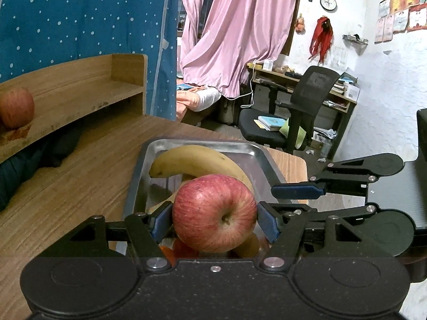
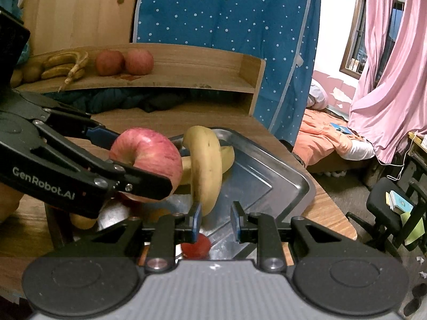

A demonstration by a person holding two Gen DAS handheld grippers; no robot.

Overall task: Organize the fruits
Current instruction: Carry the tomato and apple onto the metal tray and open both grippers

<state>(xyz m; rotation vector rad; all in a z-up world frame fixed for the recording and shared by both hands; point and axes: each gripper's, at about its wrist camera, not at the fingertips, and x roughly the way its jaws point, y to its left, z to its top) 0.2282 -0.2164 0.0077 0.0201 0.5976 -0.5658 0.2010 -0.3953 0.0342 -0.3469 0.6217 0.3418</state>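
Note:
My left gripper is shut on a red apple, one blue pad on each side. The right wrist view shows that apple held clear above the steel tray. A yellow banana lies in the tray across a second banana. My right gripper is shut to a narrow gap just above the tray. The banana's near end sits beside its left pad, and nothing is pinched. One of its fingers shows right of the apple. A small red fruit lies under it.
The wooden shelf at the back of the desk carries two apples and several brown-spotted bananas. Dark clothing is stuffed beneath the shelf. An office chair and a bed stand beyond the desk edge.

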